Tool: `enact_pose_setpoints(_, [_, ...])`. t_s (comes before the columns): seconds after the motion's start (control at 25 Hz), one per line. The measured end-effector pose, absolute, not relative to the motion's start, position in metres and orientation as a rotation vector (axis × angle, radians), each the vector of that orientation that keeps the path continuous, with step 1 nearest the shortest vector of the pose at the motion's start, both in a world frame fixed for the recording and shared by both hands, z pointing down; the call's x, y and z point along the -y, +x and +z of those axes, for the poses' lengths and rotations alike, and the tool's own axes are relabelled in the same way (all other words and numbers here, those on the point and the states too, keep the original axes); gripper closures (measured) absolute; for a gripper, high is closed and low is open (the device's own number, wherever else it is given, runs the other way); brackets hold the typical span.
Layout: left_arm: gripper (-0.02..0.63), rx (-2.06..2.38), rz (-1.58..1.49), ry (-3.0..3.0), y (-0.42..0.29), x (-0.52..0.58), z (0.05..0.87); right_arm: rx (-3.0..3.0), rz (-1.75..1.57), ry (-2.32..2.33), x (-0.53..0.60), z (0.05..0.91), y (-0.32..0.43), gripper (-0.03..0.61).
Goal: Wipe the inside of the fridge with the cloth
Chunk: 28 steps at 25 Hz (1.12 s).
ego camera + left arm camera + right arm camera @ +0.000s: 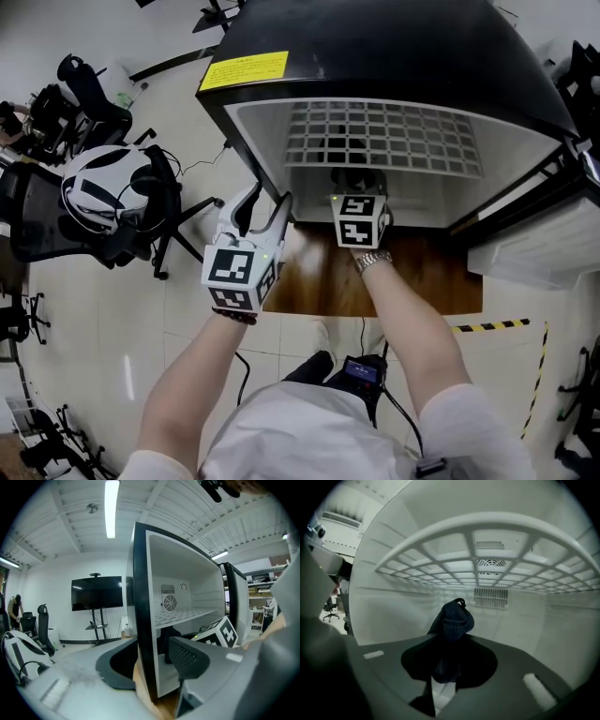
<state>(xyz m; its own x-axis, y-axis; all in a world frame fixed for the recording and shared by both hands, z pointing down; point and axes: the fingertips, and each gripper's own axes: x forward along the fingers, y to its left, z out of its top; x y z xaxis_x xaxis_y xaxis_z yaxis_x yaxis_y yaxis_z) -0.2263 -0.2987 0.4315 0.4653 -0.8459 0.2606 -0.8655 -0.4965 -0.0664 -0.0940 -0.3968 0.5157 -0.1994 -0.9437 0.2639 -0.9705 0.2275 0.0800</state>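
Observation:
A small black fridge [375, 56] stands open, showing a white inside with a wire shelf [384, 136]. My right gripper [356, 187] reaches in under the shelf, shut on a dark blue cloth [452, 620]. The cloth bunches up between its fingers [449, 667], in front of the back wall's vents. My left gripper [267, 208] is at the fridge's left front edge, with its jaws open. The left gripper view shows the fridge's left wall [140, 620] standing between the fingers with a gap on the inner side. The right gripper's marker cube [220, 632] shows there too.
The fridge door [544, 234] hangs open to the right. A wooden panel [375, 281] lies under the fridge front, with yellow-black tape [492, 326] beside it. An office chair with a white headset [103, 187] stands on the left. A TV on a stand [97, 593] is across the room.

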Motion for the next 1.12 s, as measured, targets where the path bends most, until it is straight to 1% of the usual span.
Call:
enact_pose_setpoints(0.24, [0.414, 1.522, 0.403, 2.635, -0.227, 0.299, 0.431, 2.298, 0.177, 1.689, 0.395, 0.526, -0.141, 0.502])
enact_pose_setpoints(0.52, [0.414, 1.514, 0.414, 2.647, -0.227, 0.299, 0.431, 2.248, 0.219, 1.558, 0.397, 0.563, -0.162, 0.502])
enact_pose_setpoints(0.72, [0.414, 1.513, 0.412, 2.652, -0.227, 0.298, 0.432, 2.17, 0.209, 1.547, 0.402, 0.576, -0.152, 0.502])
enact_pose_setpoints(1.12, [0.414, 1.524, 0.396, 2.646, -0.227, 0.298, 0.431, 2.083, 0.212, 1.632, 0.402, 0.58, -0.104, 0.502])
